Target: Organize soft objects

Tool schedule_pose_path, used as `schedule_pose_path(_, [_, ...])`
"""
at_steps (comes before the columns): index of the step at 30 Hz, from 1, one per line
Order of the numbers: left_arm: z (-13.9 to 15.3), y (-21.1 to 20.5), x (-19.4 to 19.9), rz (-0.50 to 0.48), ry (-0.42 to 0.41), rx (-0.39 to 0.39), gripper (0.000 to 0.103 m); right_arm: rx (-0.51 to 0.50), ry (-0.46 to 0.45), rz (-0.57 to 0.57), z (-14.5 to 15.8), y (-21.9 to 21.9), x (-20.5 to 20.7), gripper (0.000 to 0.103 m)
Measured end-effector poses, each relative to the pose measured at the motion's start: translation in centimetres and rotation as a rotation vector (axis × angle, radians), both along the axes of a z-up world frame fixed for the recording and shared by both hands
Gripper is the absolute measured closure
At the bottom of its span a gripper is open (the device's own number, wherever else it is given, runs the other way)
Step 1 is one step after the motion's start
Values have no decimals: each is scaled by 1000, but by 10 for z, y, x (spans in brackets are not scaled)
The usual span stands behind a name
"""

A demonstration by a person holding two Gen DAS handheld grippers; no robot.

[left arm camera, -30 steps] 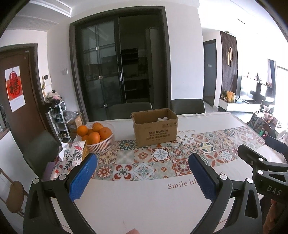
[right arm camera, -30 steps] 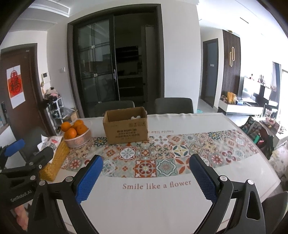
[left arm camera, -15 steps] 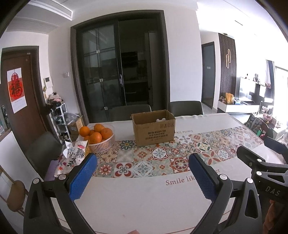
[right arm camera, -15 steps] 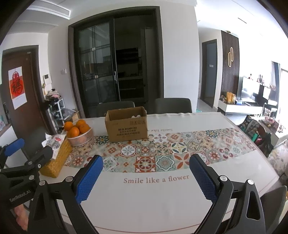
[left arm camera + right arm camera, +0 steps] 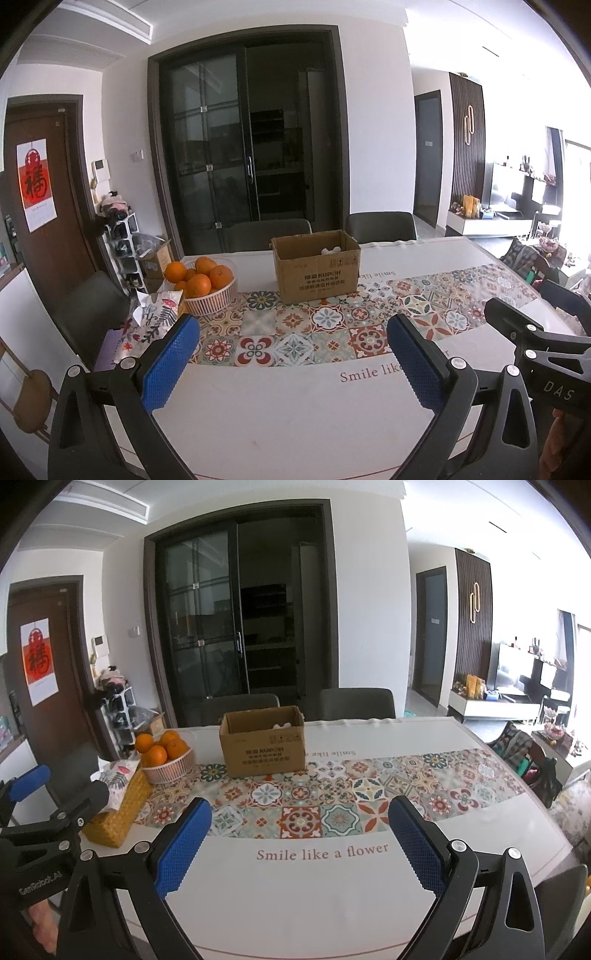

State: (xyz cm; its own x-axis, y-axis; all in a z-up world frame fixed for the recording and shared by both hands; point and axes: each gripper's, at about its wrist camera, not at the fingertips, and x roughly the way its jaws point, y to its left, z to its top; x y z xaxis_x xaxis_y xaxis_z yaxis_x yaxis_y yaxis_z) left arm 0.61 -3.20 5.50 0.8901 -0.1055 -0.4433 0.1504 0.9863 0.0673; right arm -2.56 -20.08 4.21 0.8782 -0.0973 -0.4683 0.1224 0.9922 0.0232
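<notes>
I hold both tools above the near edge of the dining table [image 5: 295, 904], and the cardboard box [image 5: 317, 266] serves as my landmark. My left gripper [image 5: 293, 363] has its blue pads spread wide with nothing between them, and my right gripper [image 5: 300, 843] is the same, fingers well apart and empty. The box stands upright and open-topped at the far side of the tiled-pattern runner [image 5: 332, 797], and its front reads "KUPOH" above smaller lines of print I cannot make out. Inside it, near the right wall, a small white soft object [image 5: 330, 250] pokes up; I cannot tell what kind it is. Left of the box sits a white basket of oranges [image 5: 201, 282], and further left of that a woven yellow tissue holder [image 5: 118, 808] with a floral cover. In front of the box, past the runner, the white cloth carries the words "Smile like a flower" [image 5: 322, 853]; the same phrase runs upside down just right of the box. From the right wrist view, the left tool's body shows "GenRobot.AI" [image 5: 40, 882]; from the left wrist view, the right tool shows "DAS" [image 5: 557, 389]. Behind the box stand two grey chairs [image 5: 356, 703] and a dark glass sliding door [image 5: 243, 147].
</notes>
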Motion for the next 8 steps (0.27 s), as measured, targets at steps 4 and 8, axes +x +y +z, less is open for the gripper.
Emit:
schedule_pose_path(4, [0,1,1,2,2,-2,0,0,0,0,0,2,1,5])
schedule_pose_path(8, [0,1,1,3,2,-2,0,2,1,2,0,1,1,5])
